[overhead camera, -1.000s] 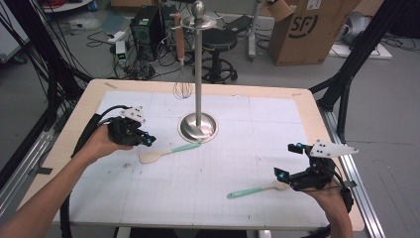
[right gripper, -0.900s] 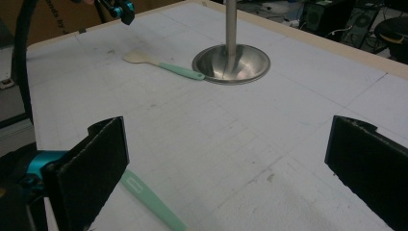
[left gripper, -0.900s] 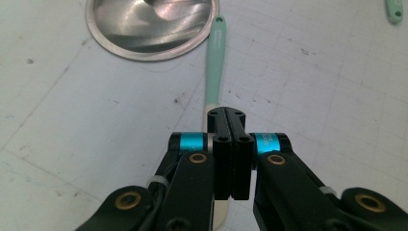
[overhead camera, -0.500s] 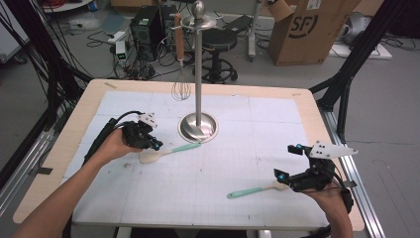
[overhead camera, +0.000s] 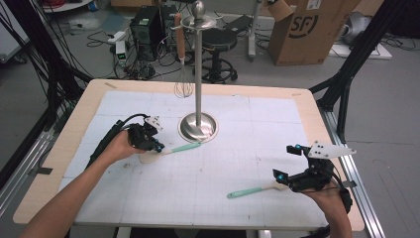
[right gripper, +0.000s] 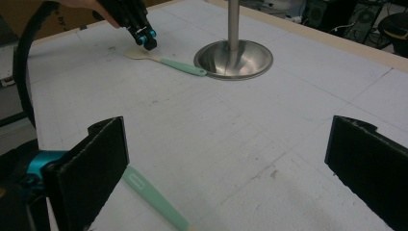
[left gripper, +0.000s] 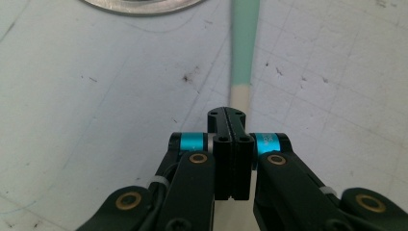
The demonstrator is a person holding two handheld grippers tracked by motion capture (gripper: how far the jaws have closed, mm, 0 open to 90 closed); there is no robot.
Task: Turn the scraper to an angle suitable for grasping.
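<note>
Beside the stand's base (overhead camera: 198,127), the left gripper (overhead camera: 157,148) pressed clenched jaws onto one spatula (overhead camera: 171,150), apparently steadying it, while the right gripper (overhead camera: 280,175) gaped beside the other spatula (overhead camera: 252,190).

The metal stand (overhead camera: 198,74) rose from its round base (overhead camera: 198,127) at the middle of the table (overhead camera: 307,119), the one tall obstacle there. A whisk (overhead camera: 182,74) hung from its top on the far-left side, narrowing the way past the pole there. One spatula (overhead camera: 171,150) lay just left of the base, its green handle reaching the base's edge, with the left gripper (overhead camera: 151,145), jaws closed, down over its pale blade. A second spatula (overhead camera: 252,191) lay near the right gripper (overhead camera: 287,163), whose jaws stood wide. Between the two spatulas the white mat lay bare, as did the far-right quarter.
</note>
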